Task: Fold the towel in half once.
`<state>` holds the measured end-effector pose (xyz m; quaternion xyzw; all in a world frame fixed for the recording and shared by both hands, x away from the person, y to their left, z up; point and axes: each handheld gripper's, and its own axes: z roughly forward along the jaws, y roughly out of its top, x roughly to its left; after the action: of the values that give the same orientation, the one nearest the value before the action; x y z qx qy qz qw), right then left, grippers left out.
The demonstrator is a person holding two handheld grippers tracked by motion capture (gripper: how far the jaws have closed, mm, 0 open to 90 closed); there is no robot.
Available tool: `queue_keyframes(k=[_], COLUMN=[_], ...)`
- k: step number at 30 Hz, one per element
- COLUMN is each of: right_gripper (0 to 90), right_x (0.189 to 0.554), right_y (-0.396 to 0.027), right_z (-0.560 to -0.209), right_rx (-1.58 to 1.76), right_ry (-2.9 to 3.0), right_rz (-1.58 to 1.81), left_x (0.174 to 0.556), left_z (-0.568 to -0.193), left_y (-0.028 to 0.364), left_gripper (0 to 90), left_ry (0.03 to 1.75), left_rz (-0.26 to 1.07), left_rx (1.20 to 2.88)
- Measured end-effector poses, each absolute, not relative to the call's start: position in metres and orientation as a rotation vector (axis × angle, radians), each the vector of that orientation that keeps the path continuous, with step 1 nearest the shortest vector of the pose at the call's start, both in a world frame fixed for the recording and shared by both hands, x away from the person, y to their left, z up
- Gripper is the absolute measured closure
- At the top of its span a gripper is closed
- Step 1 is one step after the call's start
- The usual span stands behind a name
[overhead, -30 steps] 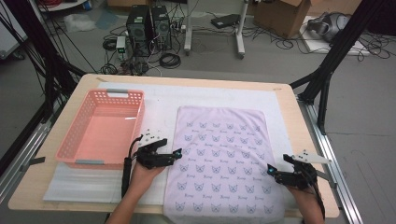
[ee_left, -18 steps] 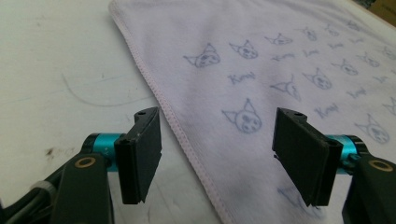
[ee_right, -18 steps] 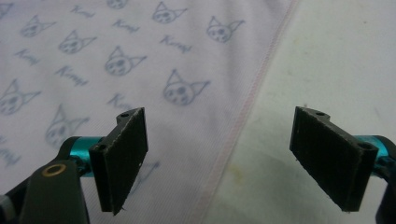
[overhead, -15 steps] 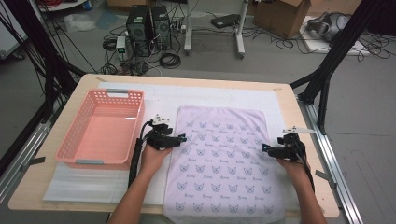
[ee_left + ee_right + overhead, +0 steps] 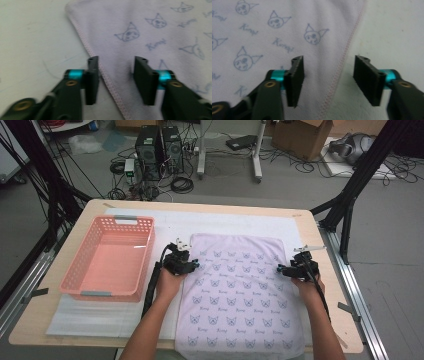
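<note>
Towel (image 5: pixel 239 295) beside pink basket (image 5: pixel 111 257)

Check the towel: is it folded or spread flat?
Spread flat: the towel lies open on the table, its near end hanging over the edge.

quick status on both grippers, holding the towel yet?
Left gripper: jaws open, just been closing, astride the towel left hem, not pinched yet.
Right gripper: jaws open, just been closing, astride the right hem, nothing held.
</note>
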<state>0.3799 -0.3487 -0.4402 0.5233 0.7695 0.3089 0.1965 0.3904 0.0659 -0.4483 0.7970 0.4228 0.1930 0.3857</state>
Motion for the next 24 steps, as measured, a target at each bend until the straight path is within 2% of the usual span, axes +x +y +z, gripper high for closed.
queue_keyframes(k=[3,4,6,7,13,19,22,24], right_gripper=[57.5,63.6,81.9,84.5,86.6,86.6,86.6,86.6], right_x=[0.381,0.380,0.380,0.381,0.388,0.393,0.397,0.400], right_y=[-0.346,-0.346,-0.345,-0.344,-0.347,-0.351,-0.354,-0.356], right_z=[-0.439,-0.439,-0.437,-0.436,-0.434,-0.437,-0.432,-0.424], right_rx=[1.465,1.461,1.485,1.497,1.477,1.486,1.493,1.498], right_ry=[2.160,2.169,2.181,2.189,2.170,2.112,2.070,2.038], right_rz=[0.863,0.866,0.881,0.877,0.843,0.886,0.938,0.979], left_x=[0.393,0.394,0.396,0.396,0.403,0.413,0.417,0.422], left_z=[-0.449,-0.449,-0.449,-0.449,-0.443,-0.435,-0.430,-0.425], left_y=[0.067,0.068,0.070,0.071,0.077,0.076,0.080,0.081], left_gripper=[82.8,84.3,85.6,85.9,86.2,86.2,86.2,86.2], left_ry=[1.101,1.114,1.142,1.153,1.213,1.233,1.252,1.240], left_rz=[0.445,0.430,0.399,0.404,0.437,0.435,0.444,0.456], left_rx=[1.995,1.986,1.953,1.945,1.854,1.839,1.756,1.768])
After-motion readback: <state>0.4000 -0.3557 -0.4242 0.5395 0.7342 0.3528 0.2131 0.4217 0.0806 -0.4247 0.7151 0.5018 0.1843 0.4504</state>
